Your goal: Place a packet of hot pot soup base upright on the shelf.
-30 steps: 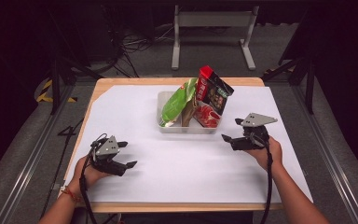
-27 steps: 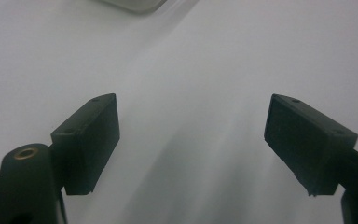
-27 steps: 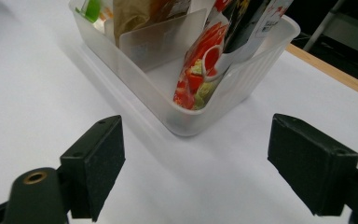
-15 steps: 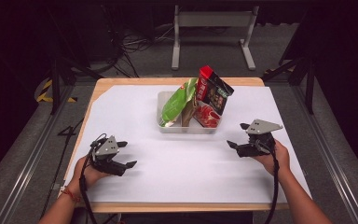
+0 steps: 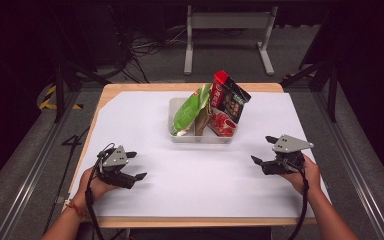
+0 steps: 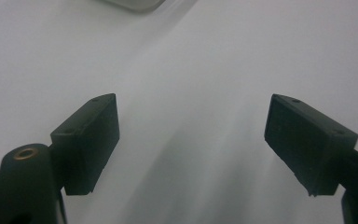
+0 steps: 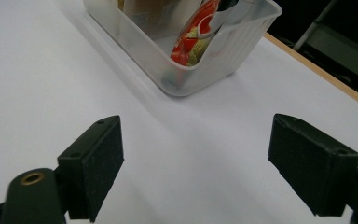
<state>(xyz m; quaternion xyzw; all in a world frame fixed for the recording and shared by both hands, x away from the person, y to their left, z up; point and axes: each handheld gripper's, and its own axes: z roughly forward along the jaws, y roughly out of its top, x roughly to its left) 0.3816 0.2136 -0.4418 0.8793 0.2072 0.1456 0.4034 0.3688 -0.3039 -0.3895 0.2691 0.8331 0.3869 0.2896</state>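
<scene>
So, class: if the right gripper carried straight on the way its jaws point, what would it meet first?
Probably the clear plastic tub holding snack packets. It lies ahead of the open right gripper across bare white paper, slightly off-centre, though the gripper's height above the paper is unclear.

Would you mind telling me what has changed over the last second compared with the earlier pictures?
The right gripper has drawn back from beside the clear tub, toward the person and the table's right edge, jaws open and empty throughout. The left gripper stayed put, open and empty. The green bag and red packet still stand in the tub.
</scene>
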